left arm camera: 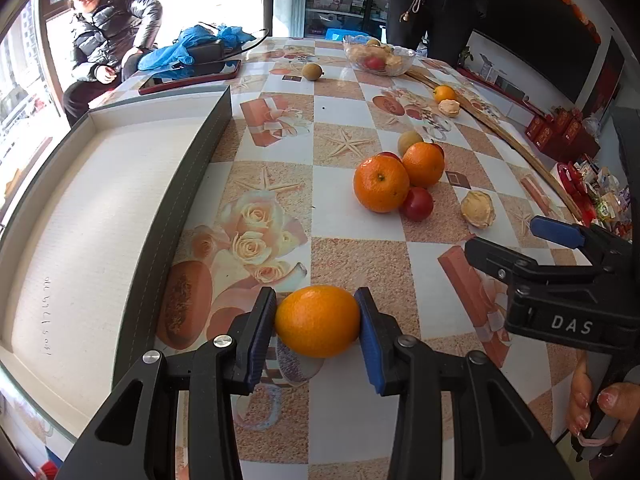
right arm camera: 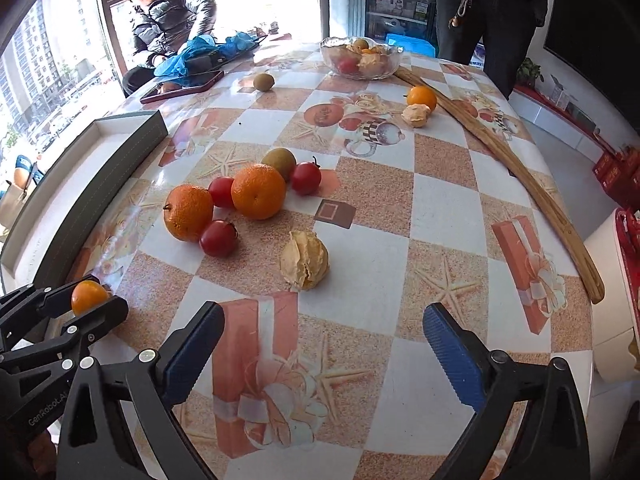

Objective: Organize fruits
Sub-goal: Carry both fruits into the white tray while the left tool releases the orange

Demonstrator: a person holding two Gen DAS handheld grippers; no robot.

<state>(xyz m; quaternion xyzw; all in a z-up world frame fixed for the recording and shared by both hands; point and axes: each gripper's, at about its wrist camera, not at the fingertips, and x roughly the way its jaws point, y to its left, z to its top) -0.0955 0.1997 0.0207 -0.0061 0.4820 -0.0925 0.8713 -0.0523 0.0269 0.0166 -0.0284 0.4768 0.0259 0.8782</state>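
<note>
My left gripper (left arm camera: 316,322) is shut on a small orange kumquat (left arm camera: 317,321), held just above the tablecloth beside the grey box lid (left arm camera: 120,208); the kumquat also shows in the right wrist view (right arm camera: 89,297). My right gripper (right arm camera: 322,338) is open and empty, low over the table. Ahead of it lie a husked yellow fruit (right arm camera: 304,260), two oranges (right arm camera: 188,212) (right arm camera: 258,191), red tomatoes (right arm camera: 218,239) and a kiwi (right arm camera: 280,162). In the left wrist view the oranges (left arm camera: 381,189) sit at middle right.
A glass bowl (right arm camera: 362,58) of fruit stands at the far edge. A small orange (right arm camera: 421,98), another husked fruit (right arm camera: 416,115), a lone kiwi (right arm camera: 264,81), a long wooden stick (right arm camera: 520,168) and a red phone (right arm camera: 184,86) lie on the table. Two people are nearby.
</note>
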